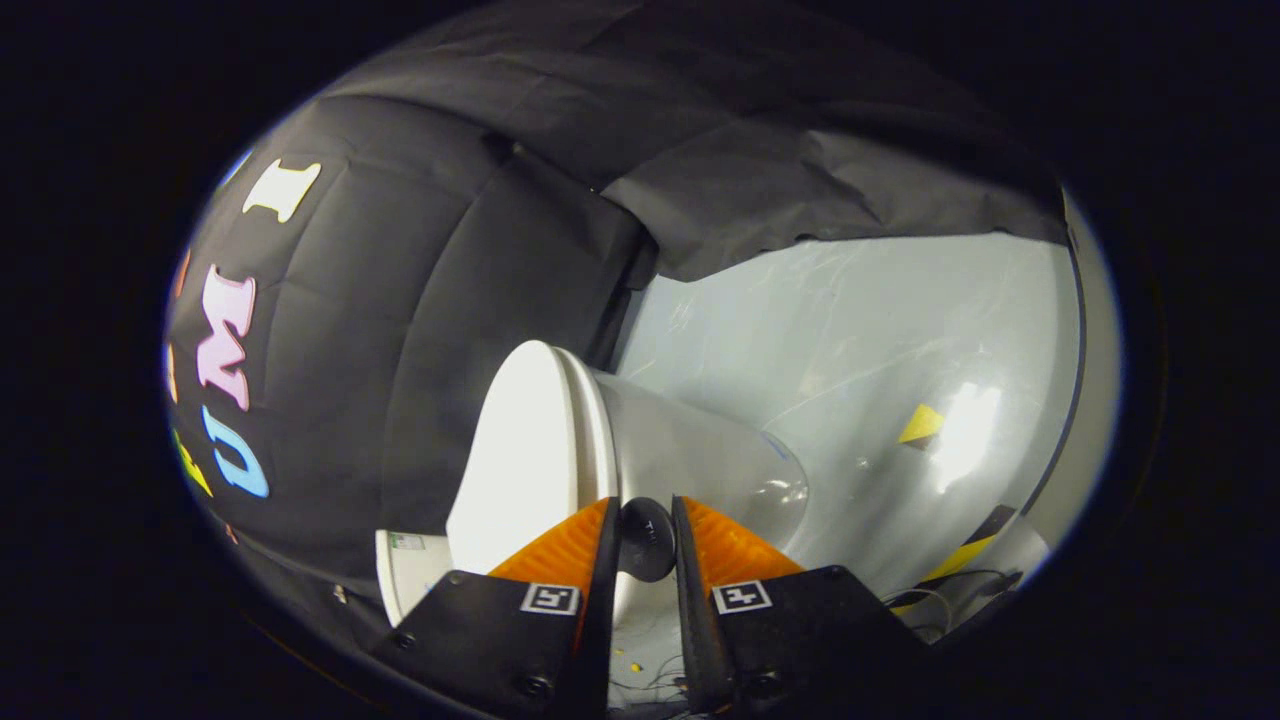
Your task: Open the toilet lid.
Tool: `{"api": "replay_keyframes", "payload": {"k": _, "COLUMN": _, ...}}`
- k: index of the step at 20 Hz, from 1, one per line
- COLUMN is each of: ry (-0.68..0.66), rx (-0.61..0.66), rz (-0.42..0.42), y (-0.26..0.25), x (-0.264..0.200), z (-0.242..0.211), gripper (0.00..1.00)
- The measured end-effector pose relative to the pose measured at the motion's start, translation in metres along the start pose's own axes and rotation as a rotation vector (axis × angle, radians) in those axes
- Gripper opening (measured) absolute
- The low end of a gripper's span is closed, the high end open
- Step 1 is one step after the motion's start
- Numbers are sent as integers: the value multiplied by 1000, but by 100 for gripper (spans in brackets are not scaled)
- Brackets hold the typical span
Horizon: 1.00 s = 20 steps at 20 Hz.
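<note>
gripper view: the whole scene sits rolled hard to one side, so the gripper (642,520) is twisted well off level, w/ the floor (860,330) running up the far side of the toilet and the booth's black cloth wall (420,300) on the other side.

the toilet (690,460) is just ahead of the fingers, its white bowl tapering away toward the floor. the toilet lid (515,450) lies flat against the seat rim, not yet lifted, its broad white face turned toward the cloth wall. a white tank part (405,580) shows beside the lid, low, next to the gripper body.

the two orange ribbed fingers (565,550) stand close together w/ a narrow gap, tips right at the lid/seat edge. a small dark round knob-like thing (645,540) sits in that gap at the toilet's rim; cannot tell if both pads actually press on it, so grasp is unclear. each black finger base carries a square marker tag (550,598).

past the toilet, on the floor: a yellow patch (922,424), yellow-black striped tape (965,550), some thin cables (940,600) nr the tape, and a bright light glare.
</note>
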<state>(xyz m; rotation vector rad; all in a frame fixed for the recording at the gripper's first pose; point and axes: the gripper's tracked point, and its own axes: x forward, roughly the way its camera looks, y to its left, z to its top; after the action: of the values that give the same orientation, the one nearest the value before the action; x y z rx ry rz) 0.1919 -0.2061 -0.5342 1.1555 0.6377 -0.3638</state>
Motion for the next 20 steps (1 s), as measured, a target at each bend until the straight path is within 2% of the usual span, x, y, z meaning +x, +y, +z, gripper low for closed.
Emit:
{"api": "replay_keyframes", "payload": {"k": 1, "ry": 10, "rx": 36, "rz": 17, "y": 3, "x": 2, "z": 24, "gripper": 24}}
{"api": "replay_keyframes", "payload": {"k": 2, "ry": 22, "rx": 49, "rz": 21, "y": 1, "x": -4, "z": 21, "gripper": 14}}
{"api": "replay_keyframes", "payload": {"k": 9, "ry": 23, "rx": 8, "rz": 21, "y": 11, "x": -16, "z": 14, "gripper": 14}}
{"api": "replay_keyframes", "payload": {"k": 12, "ry": 13, "rx": -35, "rz": 28, "y": 24, "x": -26, "z": 14, "gripper": 10}}
{"api": "replay_keyframes", "payload": {"k": 16, "ry": -25, "rx": -116, "rz": 42, "y": 58, "x": -50, "z": 20, "gripper": 9}}
{"api": "replay_keyframes", "payload": {"k": 20, "ry": -95, "rx": -244, "rz": 76, "y": 116, "x": -84, "z": 22, "gripper": 9}}
